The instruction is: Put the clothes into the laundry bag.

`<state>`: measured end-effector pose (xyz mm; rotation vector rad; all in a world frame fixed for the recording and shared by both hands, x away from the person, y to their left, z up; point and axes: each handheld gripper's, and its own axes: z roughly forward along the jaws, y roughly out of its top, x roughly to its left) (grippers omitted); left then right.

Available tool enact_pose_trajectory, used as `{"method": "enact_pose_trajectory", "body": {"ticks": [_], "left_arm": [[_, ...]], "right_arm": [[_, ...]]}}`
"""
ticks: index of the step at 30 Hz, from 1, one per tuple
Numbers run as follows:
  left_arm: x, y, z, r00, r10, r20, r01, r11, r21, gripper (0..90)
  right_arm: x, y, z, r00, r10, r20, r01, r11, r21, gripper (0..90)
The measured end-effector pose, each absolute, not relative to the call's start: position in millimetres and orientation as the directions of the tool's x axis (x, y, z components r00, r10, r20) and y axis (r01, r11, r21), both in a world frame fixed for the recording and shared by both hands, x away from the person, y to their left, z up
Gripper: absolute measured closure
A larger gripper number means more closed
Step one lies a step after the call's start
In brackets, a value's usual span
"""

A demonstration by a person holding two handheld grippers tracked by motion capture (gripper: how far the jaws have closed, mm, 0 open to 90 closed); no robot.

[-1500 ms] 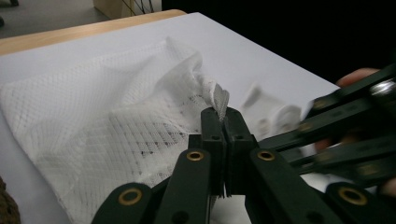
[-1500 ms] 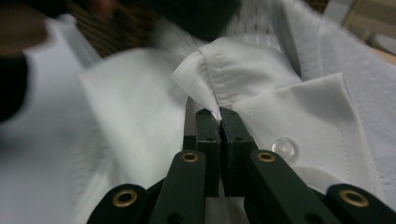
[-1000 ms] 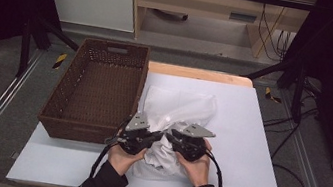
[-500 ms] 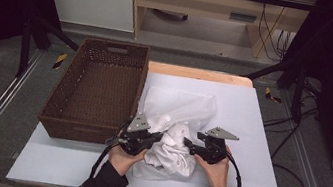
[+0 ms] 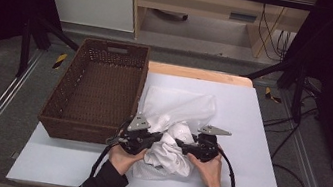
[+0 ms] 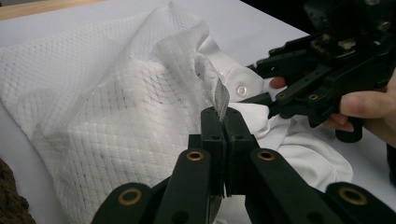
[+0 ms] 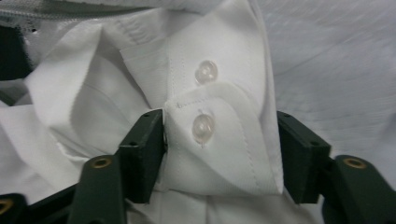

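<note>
Left gripper (image 6: 223, 122) clamped on the mesh laundry bag's (image 6: 107, 140) zipper edge. Right gripper (image 7: 219, 154) jaws just opened wider — buttoned shirt cuff (image 7: 212, 140) sits between the pads, probably not squeezed. Shirt's soft, light, floppy — best grabbed at the stiffer stitched cuff.

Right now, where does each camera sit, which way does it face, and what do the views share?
High view: above the person's side, looking forward and down at the table, wicker basket, both forearms.
Left gripper view: on the left gripper, shut on the mesh bag; the right gripper shows beyond.
Right gripper view: on the right gripper, its fingers astride a buttoned shirt cuff.
Shared: the white shirt.
</note>
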<state>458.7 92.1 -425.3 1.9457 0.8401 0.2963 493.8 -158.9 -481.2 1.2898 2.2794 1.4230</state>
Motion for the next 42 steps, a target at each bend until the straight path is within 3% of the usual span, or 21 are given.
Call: {"method": "enact_pose_trajectory", "body": {"ticks": [1,3,5,10,14,23,26,33,36,42], "left_arm": [[459,93,-425,0.731,0.668,-0.141,0.436,-0.298,0.849,89.0],[460,94,-425,0.729,0.668,-0.149,0.441,-0.291,0.849,89.0],[461,95,-425,0.724,0.673,-0.152,0.443,-0.285,0.85,88.9],[462,97,-415,0.719,0.677,-0.158,0.438,-0.265,0.859,88.9],[461,94,-399,0.722,0.678,-0.14,0.417,-0.264,0.87,88.9],[457,82,-398,0.762,0.638,-0.113,0.384,-0.304,0.872,89.0],[456,84,-405,0.76,0.637,-0.125,0.397,-0.303,0.866,89.0],[457,99,-419,0.739,0.655,-0.157,0.438,-0.29,0.851,88.9],[457,99,-421,0.737,0.659,-0.148,0.437,-0.299,0.848,88.9],[457,97,-424,0.733,0.666,-0.139,0.439,-0.307,0.845,88.8]], "right_arm": [[494,-159,-480,-0.619,0.724,0.305,0.586,0.168,0.793,54.8],[488,-158,-474,-0.649,0.721,0.243,0.535,0.205,0.819,75.8],[482,-156,-467,-0.666,0.716,0.208,0.499,0.221,0.838,79.6],[461,-139,-450,-0.732,0.678,0.066,0.373,0.319,0.871,81.1],[456,-116,-447,-0.749,0.663,-0.022,0.33,0.401,0.854,81.0],[486,-90,-464,-0.692,0.718,-0.07,0.409,0.47,0.782,81.2],[493,-95,-466,-0.672,0.74,-0.026,0.439,0.427,0.79,78.8],[478,-135,-444,-0.682,0.728,0.073,0.382,0.269,0.884,54.5],[466,-167,-429,-0.637,0.766,0.088,0.373,0.206,0.905,48.5],[463,-181,-462,-0.612,0.775,0.156,0.489,0.215,0.846,38.5]]}}
